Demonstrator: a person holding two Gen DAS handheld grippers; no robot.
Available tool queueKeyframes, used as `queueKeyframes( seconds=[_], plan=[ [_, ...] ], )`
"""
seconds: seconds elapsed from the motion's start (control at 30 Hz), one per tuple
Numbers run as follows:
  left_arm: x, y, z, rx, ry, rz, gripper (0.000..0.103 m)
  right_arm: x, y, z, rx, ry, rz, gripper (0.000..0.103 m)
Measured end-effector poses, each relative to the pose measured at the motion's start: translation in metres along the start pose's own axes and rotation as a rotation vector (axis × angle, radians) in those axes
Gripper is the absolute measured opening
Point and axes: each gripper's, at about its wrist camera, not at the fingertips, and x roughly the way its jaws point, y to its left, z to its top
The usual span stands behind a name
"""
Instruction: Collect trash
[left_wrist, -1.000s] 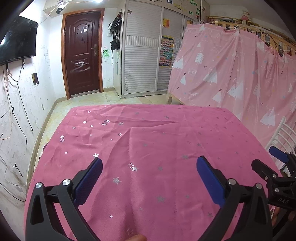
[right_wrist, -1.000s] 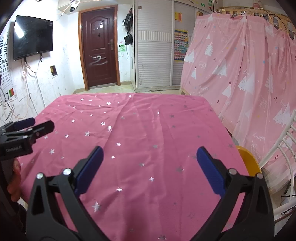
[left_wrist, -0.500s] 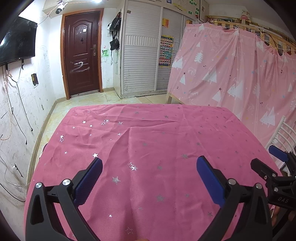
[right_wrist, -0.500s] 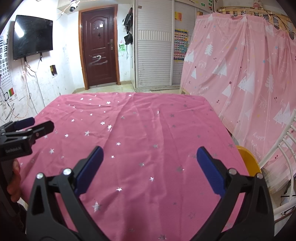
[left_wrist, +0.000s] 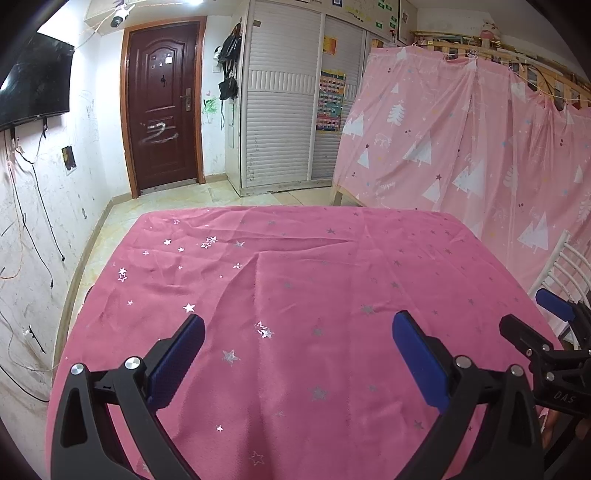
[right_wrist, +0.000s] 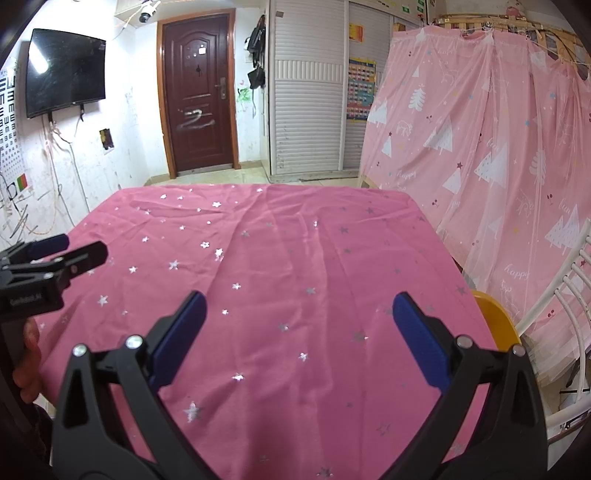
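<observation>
Left gripper (left_wrist: 295, 354) is hovering low over the near half of the pink star-print cloth (left_wrist: 314, 280), jaws spread wide with nothing between them; right gripper (right_wrist: 297, 328) is doing the same, also spread and holding nothing, sitting just beside the left one, toward the cloth's right edge. Each gripper is showing up at the rim of the other's view. Trash: none visible anywhere on the cloth in either view, so the task's thing is either out of frame or not placed; can't tell which. Judging the step in hand as search/approach, not grasp. To do it well: both cameras are looking across the cloth toward the brown door (right_wrist: 197, 96), so the strip of surface under and behind the grippers isn't being covered; worth panning toward the cloth's side edges and the floor past its far edge. A yellow rounded object (right_wrist: 496, 319) is peeking out just past the cloth's right edge, possibly a bin or stool, too hidden to call. Keeping jaws spread and above the cloth while scanning is avoiding snagging the wrinkled fabric.
</observation>
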Motion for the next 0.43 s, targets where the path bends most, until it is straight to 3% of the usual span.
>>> queueKeyframes(
  seconds=[0.43],
  plan=[
    [-0.0044,-0.0056,0.0001,0.009,0.002,-0.003,0.095,0.0005,0.0006,-0.0004,-0.002,0.001,-0.001,0.097]
  ],
)
